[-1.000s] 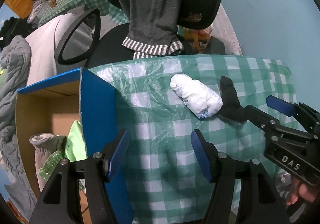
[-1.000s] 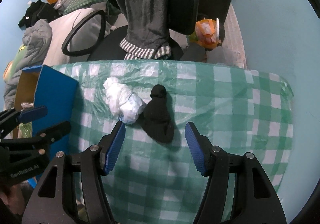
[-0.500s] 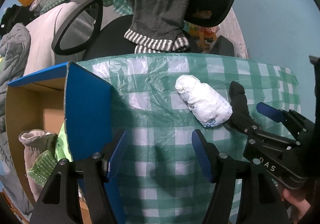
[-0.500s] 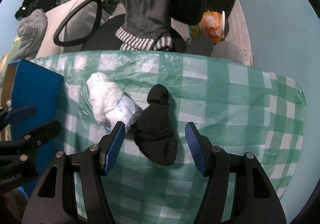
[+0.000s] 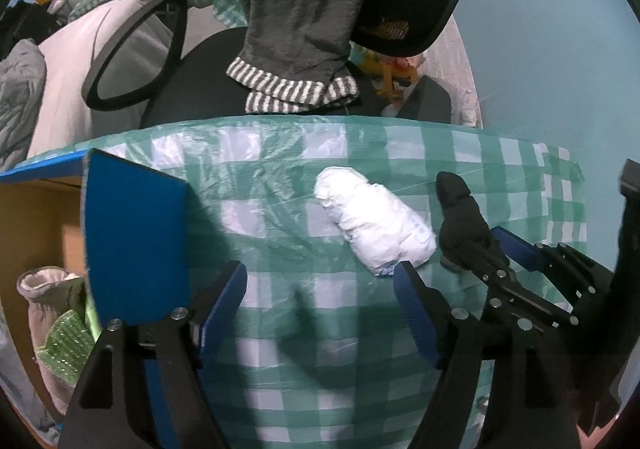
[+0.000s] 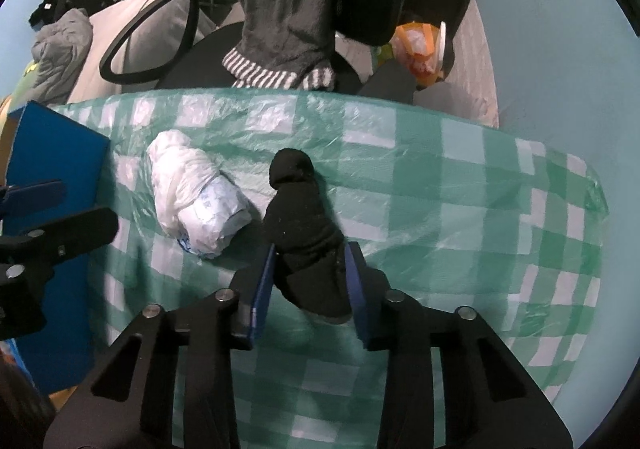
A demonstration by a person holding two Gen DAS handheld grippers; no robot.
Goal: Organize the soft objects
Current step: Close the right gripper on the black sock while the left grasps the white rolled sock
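— Where does your right gripper [image 6: 309, 277] stand?

— Its blue-padded fingers [image 6: 262, 283] are closing, and the rolled black sock [image 6: 306, 237] lies between them. The wide end of the sock fills the gap, both pads are against its sides, and the narrow knotted end points away from you across the worktop [image 6: 440, 209], which wears a green-and-white checked plastic cloth.

— And your left gripper [image 5: 320, 313]?

— Your left fingers [image 5: 224, 303] are opening, set wide, with only bare checked cloth between them. The white crumpled bundle with blue print [image 5: 374, 227] lies just beyond your right-hand fingertip, nearly touching it, outside the gap. The black sock sits just beside that bundle on its far side.

— What lies further out?

— To the left of your left fingers stands the open cardboard box with blue outer walls [image 5: 136, 233], a grey cuffed soft thing [image 5: 48, 297] and something pale green inside it. Past the worktop's far edge stands a black office chair [image 5: 192, 89] with a dark grey garment with a striped hem [image 5: 296, 25] draped over its back.
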